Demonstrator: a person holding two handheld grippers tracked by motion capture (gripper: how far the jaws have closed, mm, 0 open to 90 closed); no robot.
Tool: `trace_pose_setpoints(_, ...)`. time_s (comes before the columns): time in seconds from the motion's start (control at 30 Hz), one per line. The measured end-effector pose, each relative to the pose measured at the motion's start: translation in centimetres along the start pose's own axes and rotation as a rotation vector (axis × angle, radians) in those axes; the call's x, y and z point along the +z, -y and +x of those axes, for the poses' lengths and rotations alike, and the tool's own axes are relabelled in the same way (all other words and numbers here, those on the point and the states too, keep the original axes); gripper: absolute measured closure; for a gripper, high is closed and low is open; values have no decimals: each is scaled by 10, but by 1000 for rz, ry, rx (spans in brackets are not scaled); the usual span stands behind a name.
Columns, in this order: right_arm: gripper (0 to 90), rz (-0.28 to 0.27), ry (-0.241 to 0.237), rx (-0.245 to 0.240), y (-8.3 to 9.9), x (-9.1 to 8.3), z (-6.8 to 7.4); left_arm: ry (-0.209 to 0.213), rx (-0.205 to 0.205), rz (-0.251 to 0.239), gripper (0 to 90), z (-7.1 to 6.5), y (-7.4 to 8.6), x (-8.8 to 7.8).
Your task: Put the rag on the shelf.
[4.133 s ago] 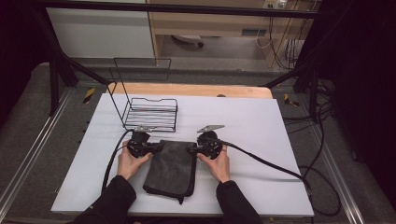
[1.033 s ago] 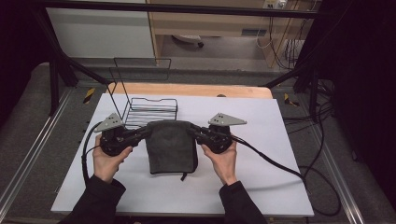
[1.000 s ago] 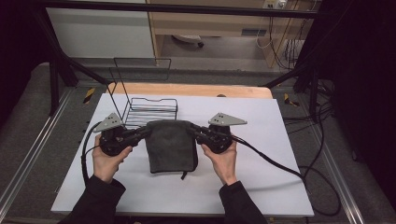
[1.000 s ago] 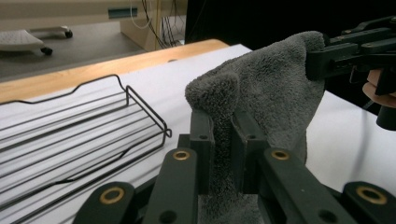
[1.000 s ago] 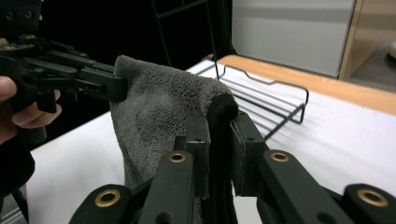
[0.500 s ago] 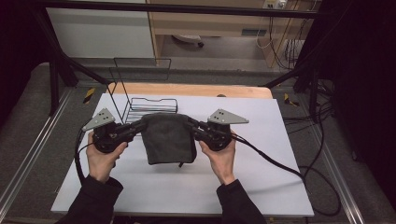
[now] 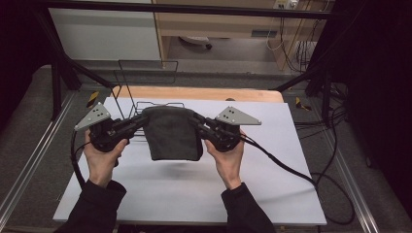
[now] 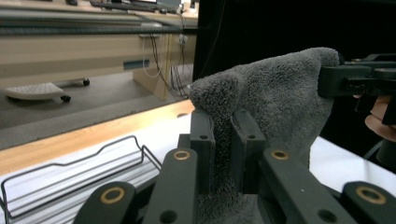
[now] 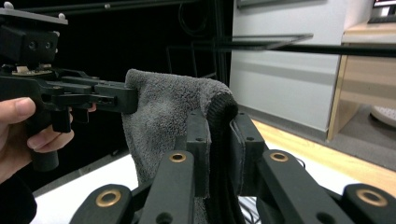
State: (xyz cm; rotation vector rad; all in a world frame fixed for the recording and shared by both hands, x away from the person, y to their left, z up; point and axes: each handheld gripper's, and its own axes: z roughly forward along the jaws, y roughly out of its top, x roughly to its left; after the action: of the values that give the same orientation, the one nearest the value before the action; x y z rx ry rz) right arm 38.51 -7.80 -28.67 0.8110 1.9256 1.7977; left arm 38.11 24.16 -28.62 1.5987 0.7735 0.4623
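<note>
Now the towel point(image 7: 173, 133) hangs clear of the surface point(image 7: 194, 194), where seconds ago it lay flat. The left gripper point(image 7: 141, 120) and right gripper point(image 7: 194, 119) each pinch a top corner, jaws nearly closed on cloth, near the wire basket point(image 7: 127, 104); it looks ready to be folded or moved.

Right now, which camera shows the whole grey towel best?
The high view: the grey towel hangs whole above the table, stretched between the left tool and right tool. The left gripper view shows one pinched corner and its fuzzy side; the right gripper view shows the other clamped corner.
</note>
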Motion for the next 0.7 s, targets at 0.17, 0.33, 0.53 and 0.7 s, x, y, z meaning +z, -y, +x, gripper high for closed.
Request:
trace_pose_setpoints(0.17, 806, -33, 6, -15, -11, 1, 4, -10, 3, -37, 805, 0, -9, -3)
trace_pose_setpoints(0.33, 807, -63, 12, -28, -22, 5, 8, -22, -3, -74, 807, 3, -18, -6)
trace_pose_setpoints(0.53, 808, -96, 25, -46, -33, 12, 12, -37, -7, -116, 808, 8, -29, -11)
trace_pose_setpoints(0.7, 808, -120, 26, -52, -43, 18, 15, -53, -6, -148, 809, 10, -38, -14)
